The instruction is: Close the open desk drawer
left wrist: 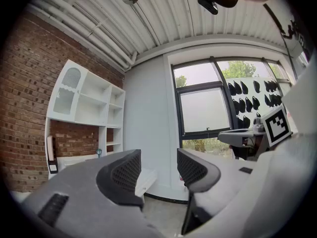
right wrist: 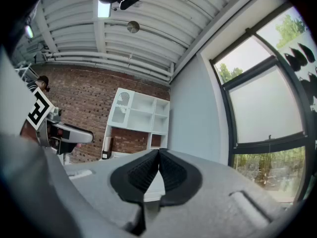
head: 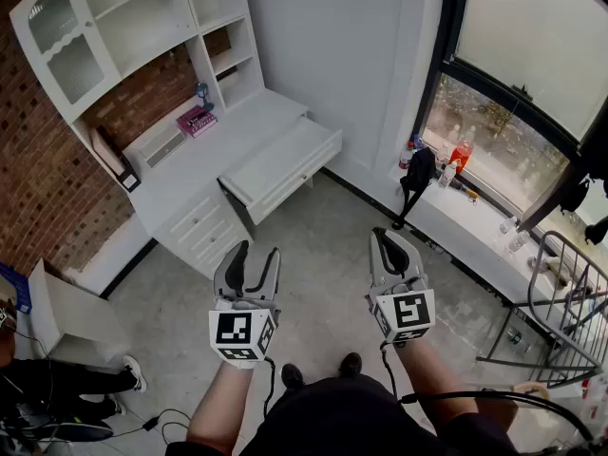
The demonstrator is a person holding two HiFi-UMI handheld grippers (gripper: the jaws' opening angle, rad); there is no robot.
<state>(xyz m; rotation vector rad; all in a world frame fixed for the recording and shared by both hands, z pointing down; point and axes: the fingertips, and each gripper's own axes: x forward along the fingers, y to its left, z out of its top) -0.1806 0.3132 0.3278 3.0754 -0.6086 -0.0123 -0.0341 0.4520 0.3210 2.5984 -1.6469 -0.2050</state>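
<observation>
Drawer, place: the drawer [head: 285, 164] stands pulled out from under the white surface [head: 195, 164], at the end nearest the room's corner, jutting over the grey floor [head: 323, 255].
Drawer against the tools: it lies well ahead of both, touching neither. In the head view it sits above the gap between the two, somewhat more in line with the left tool [head: 255, 253] than with the right tool [head: 391, 237].
Through the left tool's view: a white corner of the drawer [left wrist: 147, 178] shows far off in the gap between the jaws.
Drawer, look: white, wide and shallow, with a flat pale top and a panelled front; its handles are too small to make out.
Beside it: a stack of small drawers [head: 204, 221] sits shut under the same surface.
Left tool [left wrist: 158, 170]: released, jaws apart, only air between them, held level.
Right tool [right wrist: 158, 165]: clenched, the ribbed pads [right wrist: 143, 172] meeting, nothing caught between them, held level.
On the surface: a pink book [head: 197, 120] lies by the shelf unit [head: 142, 27].
</observation>
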